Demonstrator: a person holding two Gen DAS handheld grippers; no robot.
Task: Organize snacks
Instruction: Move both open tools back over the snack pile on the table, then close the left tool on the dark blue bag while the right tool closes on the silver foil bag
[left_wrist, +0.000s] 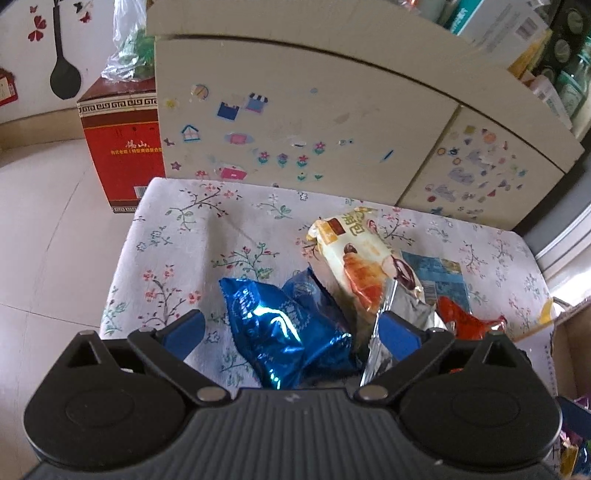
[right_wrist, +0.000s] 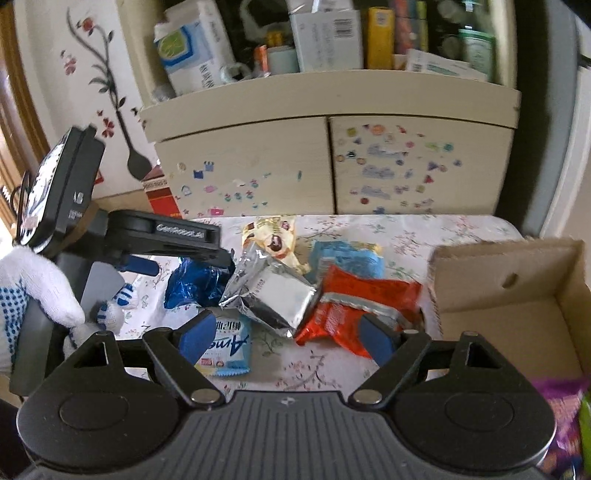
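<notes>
Stickered cabinet (right_wrist: 332, 162), red carton (left_wrist: 122, 147)

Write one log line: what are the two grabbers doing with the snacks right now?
left gripper: open, over blue packet | right gripper: open, holding nothing, above red packet | cardboard box: beside snacks

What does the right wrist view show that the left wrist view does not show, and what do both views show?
Only the right wrist view shows the gloved hand holding the left gripper, the light blue packet and the inside of the cardboard box. Only the left wrist view shows the whole red carton on the floor. Both show the blue foil bag, silver packet, red packet, croissant packet and sticker-covered cabinet.
</notes>
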